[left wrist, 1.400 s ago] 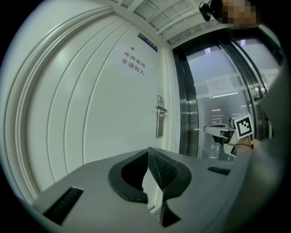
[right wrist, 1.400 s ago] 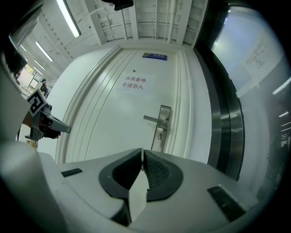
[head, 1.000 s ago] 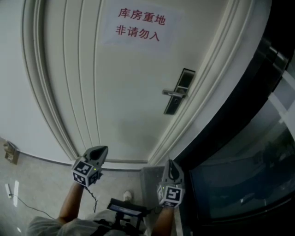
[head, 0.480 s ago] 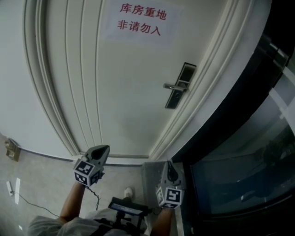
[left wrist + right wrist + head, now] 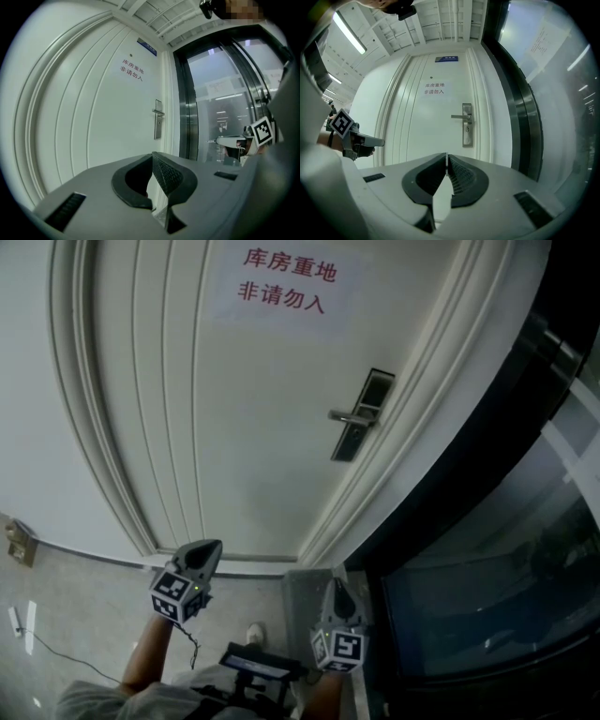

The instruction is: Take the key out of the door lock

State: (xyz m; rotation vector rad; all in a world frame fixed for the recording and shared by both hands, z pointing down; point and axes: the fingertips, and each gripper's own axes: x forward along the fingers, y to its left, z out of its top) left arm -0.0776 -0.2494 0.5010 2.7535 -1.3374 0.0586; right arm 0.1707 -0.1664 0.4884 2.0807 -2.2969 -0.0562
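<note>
Lowered a little and drawn nearer the body since half a second ago, the right gripper [image 5: 336, 592] is seen at the bottom of the head view. The left gripper [image 5: 201, 556] is held about where it was.

The key cannot be made out in any view, as the keyhole area is too small to read. The lock plate [image 5: 467, 125] that would carry it is seen straight ahead of the right fingertips, slightly to their right and well apart from them. From the left fingertips it is also seen ahead and well apart. A handle [image 5: 460, 116] is set across the upper part of the plate, pointing left.

The right fingers [image 5: 461, 176] are brought together at their tips, with nothing held between them. The left fingers [image 5: 168, 176] are likewise closed tip to tip and nothing is gripped.

The plate is mounted near the right edge of a pale panelled door [image 5: 253, 427], which is shut. A sign [image 5: 281, 285] in red characters is fixed high on the door, above and beyond both pairs of fingers. A dark-framed glass wall [image 5: 487, 596] is seen to the right of the right fingers. Grey floor [image 5: 84, 606] lies below the left fingers, and a bare forearm [image 5: 148, 657] is seen behind the left gripper.
</note>
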